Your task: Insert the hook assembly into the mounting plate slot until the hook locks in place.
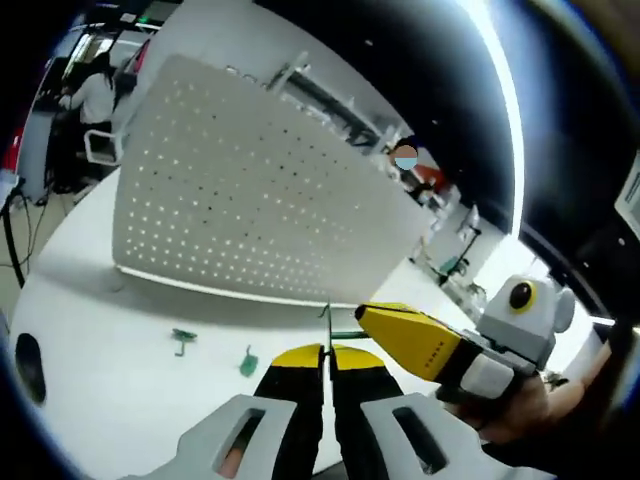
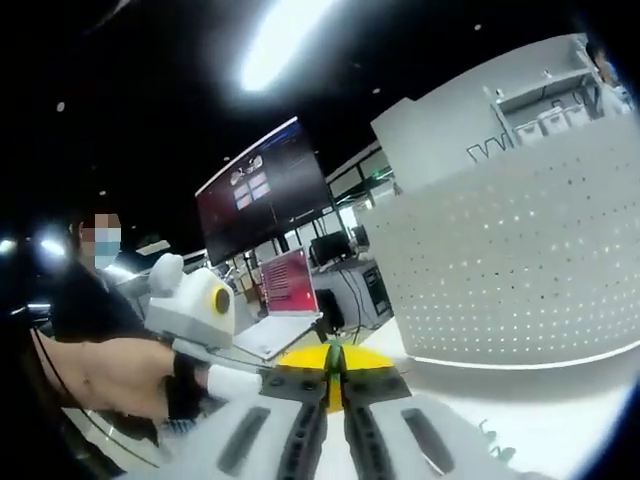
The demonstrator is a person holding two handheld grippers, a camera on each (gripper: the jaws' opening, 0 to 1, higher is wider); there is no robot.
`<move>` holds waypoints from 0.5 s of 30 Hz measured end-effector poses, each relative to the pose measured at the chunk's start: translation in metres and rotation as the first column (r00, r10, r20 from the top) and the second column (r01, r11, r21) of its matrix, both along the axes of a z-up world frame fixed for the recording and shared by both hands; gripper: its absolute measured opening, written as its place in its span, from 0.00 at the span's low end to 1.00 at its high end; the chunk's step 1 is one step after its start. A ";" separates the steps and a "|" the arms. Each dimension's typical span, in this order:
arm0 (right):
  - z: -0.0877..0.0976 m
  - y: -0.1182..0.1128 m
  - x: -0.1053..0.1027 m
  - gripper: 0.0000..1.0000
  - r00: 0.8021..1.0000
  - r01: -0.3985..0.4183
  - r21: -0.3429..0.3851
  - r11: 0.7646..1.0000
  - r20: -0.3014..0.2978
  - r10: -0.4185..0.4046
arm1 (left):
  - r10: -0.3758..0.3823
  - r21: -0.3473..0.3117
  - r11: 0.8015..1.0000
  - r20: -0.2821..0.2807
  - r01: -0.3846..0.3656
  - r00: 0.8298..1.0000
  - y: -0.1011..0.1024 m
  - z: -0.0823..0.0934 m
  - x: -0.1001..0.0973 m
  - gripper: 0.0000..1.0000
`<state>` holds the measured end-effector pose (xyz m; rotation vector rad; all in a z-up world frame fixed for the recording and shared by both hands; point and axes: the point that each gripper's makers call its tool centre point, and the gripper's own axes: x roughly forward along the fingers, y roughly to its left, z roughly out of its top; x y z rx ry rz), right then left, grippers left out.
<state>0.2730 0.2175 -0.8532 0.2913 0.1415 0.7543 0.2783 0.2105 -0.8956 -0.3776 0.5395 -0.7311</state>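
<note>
Jaws of my left gripper (image 1: 325,375) pressed together on a thin green hook (image 1: 326,325) whose stem pokes up between the tips. My right gripper (image 2: 335,375) is likewise narrowed, tips meeting on something thin I can't identify. Risk — the sliver twisting in the pinch as it meets a hole and jamming crooked; the right gripper's yellow tip (image 1: 415,338) crowds close beside mine. Two spare hooks (image 1: 183,340) lie loose on the white table (image 1: 90,400). Beyond, the perforated mounting plate (image 1: 250,190) stands upright — open tabletop before its lit lower edge.
</note>
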 end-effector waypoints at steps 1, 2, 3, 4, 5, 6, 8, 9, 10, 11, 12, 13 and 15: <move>0.001 -0.001 0.000 0.01 1.000 0.003 -0.012 1.000 0.004 -0.003 | 0.021 0.029 0.999 0.009 -0.022 1.000 0.003 0.000 0.001 0.01; 0.005 -0.002 0.000 0.02 1.000 0.007 -0.006 1.000 0.018 -0.007 | 0.031 0.053 0.998 0.042 -0.033 0.999 0.004 0.004 0.004 0.01; 0.009 -0.004 0.000 0.05 1.000 0.005 0.009 1.000 0.016 -0.006 | 0.037 0.047 0.998 0.055 -0.040 0.998 0.004 0.008 0.005 0.01; 0.014 -0.005 -0.002 0.07 1.000 -0.008 0.044 0.999 0.004 0.008 | 0.035 0.042 0.998 0.059 -0.038 0.998 0.004 0.011 0.005 0.01; 0.016 -0.006 -0.004 0.08 1.000 -0.015 0.056 0.998 -0.006 0.015 | 0.016 0.065 0.998 0.085 -0.022 0.996 0.005 0.013 0.006 0.01; 0.018 -0.009 -0.005 0.09 1.000 -0.019 0.066 0.998 -0.016 0.020 | -0.004 0.103 0.995 0.097 -0.006 0.995 0.005 0.012 0.006 0.01; 0.020 -0.010 -0.009 0.09 0.999 -0.032 0.086 0.996 -0.032 0.035 | -0.029 0.140 0.990 0.150 0.008 0.988 0.004 0.016 0.007 0.01; 0.021 -0.010 -0.009 0.09 0.999 -0.033 0.088 0.996 -0.032 0.036 | -0.025 0.145 0.989 0.165 0.001 0.986 0.003 0.018 0.007 0.01; 0.020 -0.010 -0.009 0.10 0.999 -0.031 0.085 0.996 -0.037 0.034 | -0.036 0.150 0.989 0.185 0.007 0.982 0.000 0.021 0.006 0.01; 0.018 -0.011 -0.008 0.10 0.999 -0.026 0.080 0.996 -0.042 0.029 | -0.027 0.164 0.986 0.195 -0.005 0.980 0.000 0.022 0.006 0.01; 0.015 -0.012 -0.007 0.10 0.998 -0.019 0.078 0.997 -0.057 0.023 | -0.046 0.197 0.980 0.215 0.003 0.975 -0.001 0.022 0.006 0.01; 0.012 -0.014 -0.006 0.10 0.996 -0.010 0.093 0.996 -0.087 0.018 | -0.064 0.233 0.972 0.251 0.004 0.966 -0.003 0.025 0.005 0.01; 0.010 -0.015 -0.005 0.10 0.994 -0.006 0.119 0.993 -0.106 0.019 | -0.085 0.270 0.963 0.286 0.005 0.954 -0.005 0.027 0.004 0.01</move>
